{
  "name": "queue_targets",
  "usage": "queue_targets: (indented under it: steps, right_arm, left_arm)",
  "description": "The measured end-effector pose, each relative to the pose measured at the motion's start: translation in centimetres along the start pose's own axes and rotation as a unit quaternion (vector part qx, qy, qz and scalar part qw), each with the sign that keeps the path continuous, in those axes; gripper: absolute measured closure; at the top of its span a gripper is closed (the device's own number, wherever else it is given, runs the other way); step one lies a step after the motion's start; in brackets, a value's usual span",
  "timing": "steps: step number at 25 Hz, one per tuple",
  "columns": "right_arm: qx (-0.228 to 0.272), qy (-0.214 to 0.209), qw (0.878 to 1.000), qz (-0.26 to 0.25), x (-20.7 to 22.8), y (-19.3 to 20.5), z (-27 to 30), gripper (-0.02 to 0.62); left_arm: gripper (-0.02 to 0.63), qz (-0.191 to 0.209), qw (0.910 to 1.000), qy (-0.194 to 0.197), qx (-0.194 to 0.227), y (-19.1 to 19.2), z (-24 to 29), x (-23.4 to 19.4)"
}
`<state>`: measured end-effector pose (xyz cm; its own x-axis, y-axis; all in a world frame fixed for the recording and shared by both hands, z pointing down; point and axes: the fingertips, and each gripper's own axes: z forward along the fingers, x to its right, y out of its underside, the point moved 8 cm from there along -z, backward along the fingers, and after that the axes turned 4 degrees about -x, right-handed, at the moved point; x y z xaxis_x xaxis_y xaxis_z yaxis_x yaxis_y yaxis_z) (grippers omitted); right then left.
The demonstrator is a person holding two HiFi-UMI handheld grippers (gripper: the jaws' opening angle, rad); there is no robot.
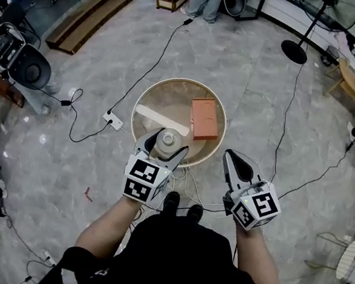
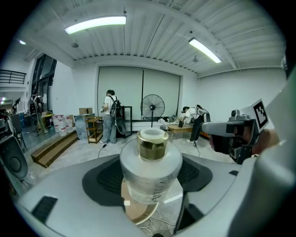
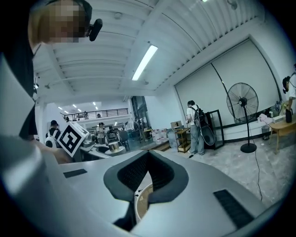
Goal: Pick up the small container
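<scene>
Clamping the small container (image 2: 150,163), left gripper (image 1: 167,142); right gripper (image 1: 231,156) closed, empty; orange box (image 1: 204,119) in round tray (image 1: 161,95).

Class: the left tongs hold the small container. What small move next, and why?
Probably raise the small container slightly and steady it: the left tongs clamp its body, it hangs over the round table's near rim, and the right tongs are shut, empty.

- A small round container (image 2: 150,169) of frosted white plastic, with a shiny gold collar and a white cap on top (the print on its lower band is too small to read).
- It stands upright, clamped between the jaws of the left gripper (image 1: 167,142), over the near rim of the round wooden table (image 1: 145,103).
</scene>
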<state>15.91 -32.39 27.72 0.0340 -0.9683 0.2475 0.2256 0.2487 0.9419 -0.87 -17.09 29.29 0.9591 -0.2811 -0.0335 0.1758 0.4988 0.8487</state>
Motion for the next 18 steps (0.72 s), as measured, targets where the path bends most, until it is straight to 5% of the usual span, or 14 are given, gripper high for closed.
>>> queue_targets:
  steps: [18]
  right_arm:
    - [-0.008,-0.012,1.000,0.001,-0.2,0.4,-1.0,0.584]
  left_arm:
    - [0.267,-0.019,0.9997,-0.009,-0.012,1.6,-0.5,0.7]
